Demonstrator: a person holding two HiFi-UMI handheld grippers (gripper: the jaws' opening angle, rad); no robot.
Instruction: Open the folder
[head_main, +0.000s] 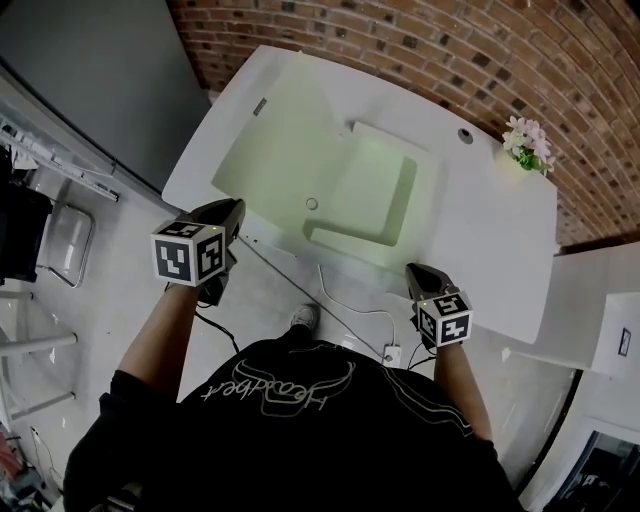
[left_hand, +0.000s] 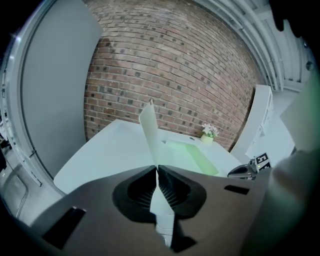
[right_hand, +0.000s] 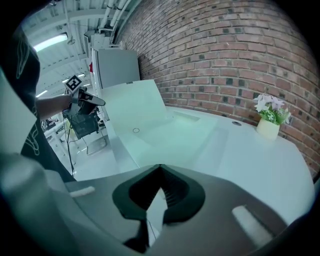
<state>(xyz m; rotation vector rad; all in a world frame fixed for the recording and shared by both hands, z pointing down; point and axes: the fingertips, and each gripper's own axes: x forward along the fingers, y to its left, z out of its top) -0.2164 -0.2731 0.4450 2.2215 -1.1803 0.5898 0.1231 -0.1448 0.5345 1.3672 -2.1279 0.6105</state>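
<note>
A pale green folder (head_main: 375, 195) lies on the white table (head_main: 500, 230). Its left cover (head_main: 270, 160) is lifted and stands edge-on in the left gripper view as a thin upright sheet (left_hand: 149, 135). My left gripper (head_main: 236, 206) is at the folder's near left corner, shut on that cover's edge (left_hand: 156, 167). My right gripper (head_main: 413, 268) hovers at the table's front edge just right of the folder, its jaws closed tip to tip (right_hand: 160, 166) with nothing seen between them. In the right gripper view the raised cover (right_hand: 132, 107) leans leftward, with a small round snap (right_hand: 135, 130) below it.
A small pot of pale flowers (head_main: 528, 145) stands at the table's far right by the brick wall (head_main: 400, 40). A round cable hole (head_main: 465, 135) is near it. A grey panel (head_main: 90, 70) stands to the left. A cable and plug strip (head_main: 392, 352) lie on the floor.
</note>
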